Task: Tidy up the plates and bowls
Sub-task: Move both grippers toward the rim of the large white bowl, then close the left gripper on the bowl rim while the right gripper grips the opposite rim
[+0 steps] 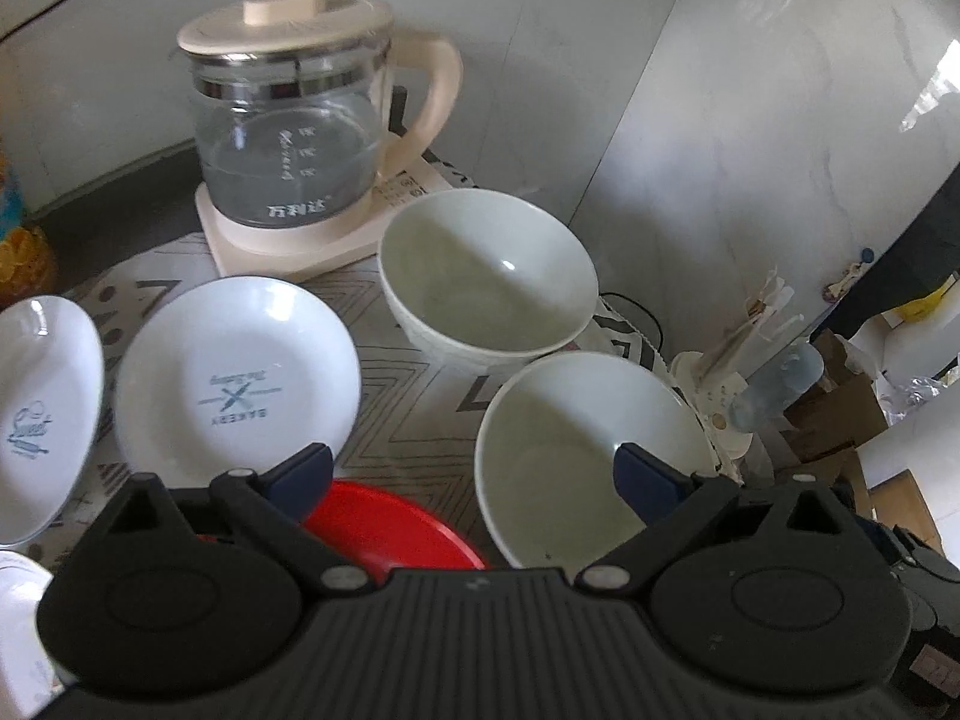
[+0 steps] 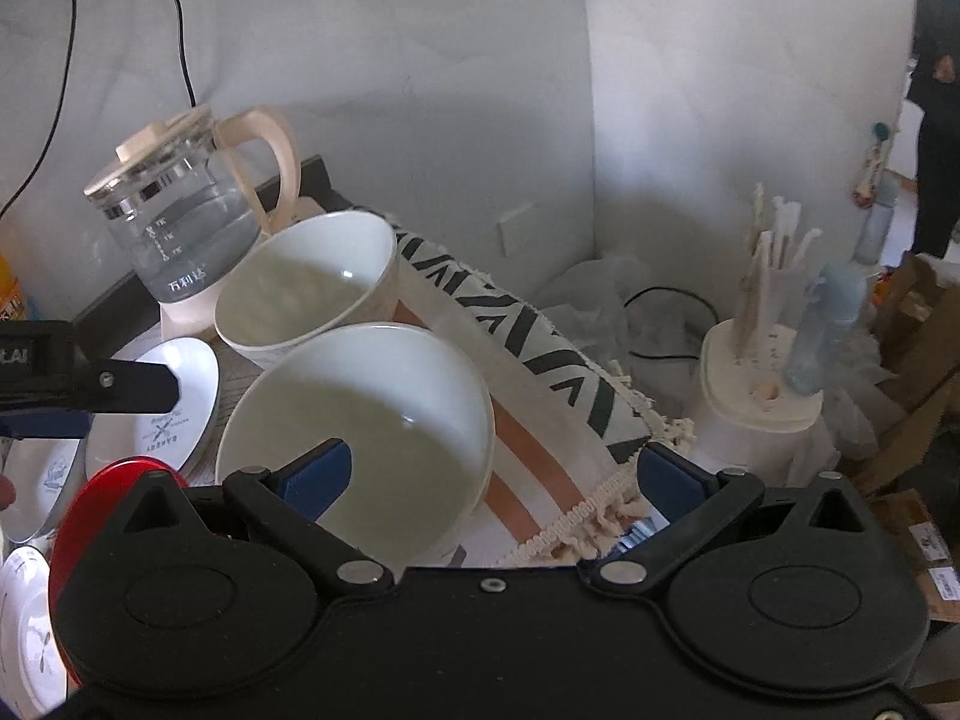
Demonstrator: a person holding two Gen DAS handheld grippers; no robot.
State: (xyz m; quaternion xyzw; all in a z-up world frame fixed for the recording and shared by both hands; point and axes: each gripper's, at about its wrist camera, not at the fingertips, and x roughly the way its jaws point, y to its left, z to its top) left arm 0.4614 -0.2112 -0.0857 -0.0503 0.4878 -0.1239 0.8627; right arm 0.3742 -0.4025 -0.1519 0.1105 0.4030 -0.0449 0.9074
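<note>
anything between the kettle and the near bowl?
Yes: the far bowl sits between the glass kettle and the near bowl, clearest in the right wrist view.

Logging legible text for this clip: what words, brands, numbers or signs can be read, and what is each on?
"万利达": on the glass kettle, near its base.
"BAKERY", upside down, under a crossed-utensils mark: on the white plate; the script line beyond it is too blurred to read.
"Sweet": script on the plate at the left edge.
"LAI": end of a cut-off word on the left claw.
Kettle scale numbers: too small to read.
</note>
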